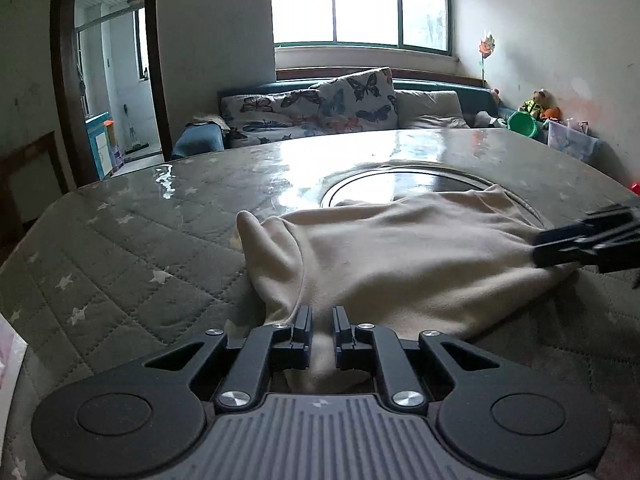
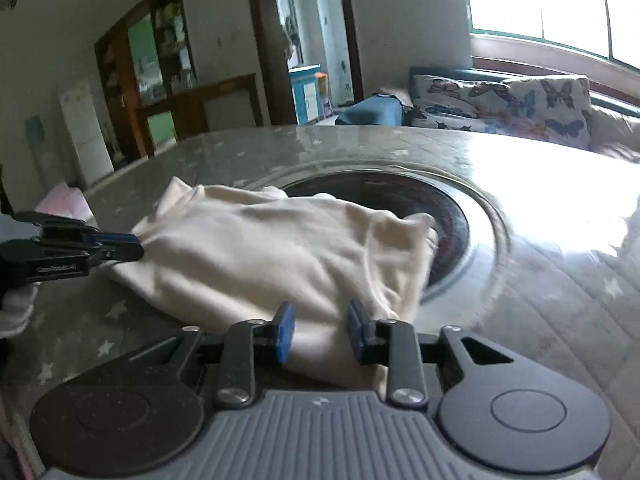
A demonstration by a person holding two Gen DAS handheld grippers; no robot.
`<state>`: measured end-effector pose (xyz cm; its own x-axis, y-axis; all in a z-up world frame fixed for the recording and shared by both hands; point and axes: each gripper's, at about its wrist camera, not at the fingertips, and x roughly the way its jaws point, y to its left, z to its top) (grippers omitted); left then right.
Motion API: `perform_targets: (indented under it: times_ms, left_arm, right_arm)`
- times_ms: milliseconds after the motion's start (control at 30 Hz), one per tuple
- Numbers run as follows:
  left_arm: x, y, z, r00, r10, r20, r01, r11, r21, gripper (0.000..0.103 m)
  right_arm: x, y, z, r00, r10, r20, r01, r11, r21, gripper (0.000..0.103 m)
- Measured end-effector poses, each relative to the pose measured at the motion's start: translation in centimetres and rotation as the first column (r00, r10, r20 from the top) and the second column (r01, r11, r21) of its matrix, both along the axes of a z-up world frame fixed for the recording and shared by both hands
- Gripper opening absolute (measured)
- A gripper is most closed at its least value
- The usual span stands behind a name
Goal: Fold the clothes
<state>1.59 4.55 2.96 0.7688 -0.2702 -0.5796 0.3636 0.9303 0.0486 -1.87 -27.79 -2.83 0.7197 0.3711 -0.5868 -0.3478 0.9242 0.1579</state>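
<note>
Underneath everything, a broad tabletop (image 1: 120,240) covered in grey quilted cloth with pale stars under a glossy clear sheet, catching hard window glare along the far side. Set into its middle, a dark round inset plate with a metal ring (image 1: 400,184), partly covered on the near side. Spread over the near half of the tabletop and lapping onto that ring, a cream soft-knit garment (image 1: 400,256), rumpled, with one rounded fold standing up at its left end in the left wrist view. At the garment's near hem, the left gripper (image 1: 322,330), black with blue pads, closed down on a pinch of the cream fabric that runs between the pads and back under the body (narrow gap, filled with cloth). At the opposite end, the right gripper (image 2: 320,332), pads set wider with a thick bunch of the same fabric between them; both pads pressed against the cloth, so clamped on it as well, though motion blur softens the edges there. Seen from the right wrist view, the left gripper (image 2: 132,246) nipping the garment's corner low over the tabletop, with a white glove (image 2: 16,308) behind it. Beyond the tabletop, a sofa with butterfly-print cushions (image 1: 352,100) under the window.
</note>
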Motion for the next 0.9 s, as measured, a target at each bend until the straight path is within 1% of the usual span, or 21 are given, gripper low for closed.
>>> perform_targets:
  times_ms: [100,167,267,367,433,500,567,700,800,900]
  left_arm:
    - [-0.2,-0.4,0.6,1.000,0.007,0.013,-0.008,1.000,0.016,0.013]
    - [-0.5,-0.6,1.2,0.999,0.005,0.035,-0.005,1.000,0.007,0.013]
    - [-0.7,-1.6,1.8,0.998,-0.022,0.056,0.023,1.000,-0.020,0.014]
    - [-0.6,-3.0,1.8,0.997,-0.054,0.060,0.055,0.998,-0.022,0.014]
    - [-0.4,-3.7,1.6,0.996,-0.071,0.053,0.072,0.997,-0.033,0.014]
    - [-0.1,-4.5,1.3,0.995,-0.084,0.045,0.086,0.995,-0.043,0.014]
    - [0.1,-5.3,0.9,0.995,-0.096,0.033,0.097,0.994,-0.043,0.014]
    - [0.5,-6.7,0.1,0.992,-0.128,0.012,0.129,0.991,-0.023,0.014]
    - [0.5,-7.0,-0.8,0.991,-0.136,-0.008,0.136,0.991,-0.005,0.015]
    - [0.3,-6.4,-0.5,0.991,-0.131,-0.007,0.131,0.991,-0.010,0.017]
  right_arm:
    - [-1.0,-0.5,1.0,0.999,-0.042,0.029,0.041,0.999,0.005,0.028]
    - [-1.6,-0.5,1.2,0.999,-0.034,0.042,0.033,0.999,0.010,0.029]
    - [-1.4,0.1,0.0,1.000,-0.026,0.003,0.026,0.998,-0.054,0.029]
    - [-1.4,0.1,0.7,1.000,-0.023,0.007,0.023,0.999,-0.041,0.030]
    - [-1.1,0.0,1.7,0.999,-0.025,0.028,0.025,0.999,-0.019,0.036]
    - [-0.2,0.3,2.5,0.998,-0.034,0.055,0.035,0.999,-0.015,0.036]
    - [1.0,0.6,2.6,0.997,-0.037,0.063,0.037,0.999,-0.007,0.036]
    - [3.3,1.6,2.0,0.999,-0.033,0.040,0.033,0.999,0.006,0.036]
    - [4.8,2.2,0.8,1.000,-0.023,0.010,0.023,1.000,-0.010,0.037]
    - [5.6,2.1,-0.1,0.999,-0.030,-0.024,0.030,1.000,-0.007,0.038]
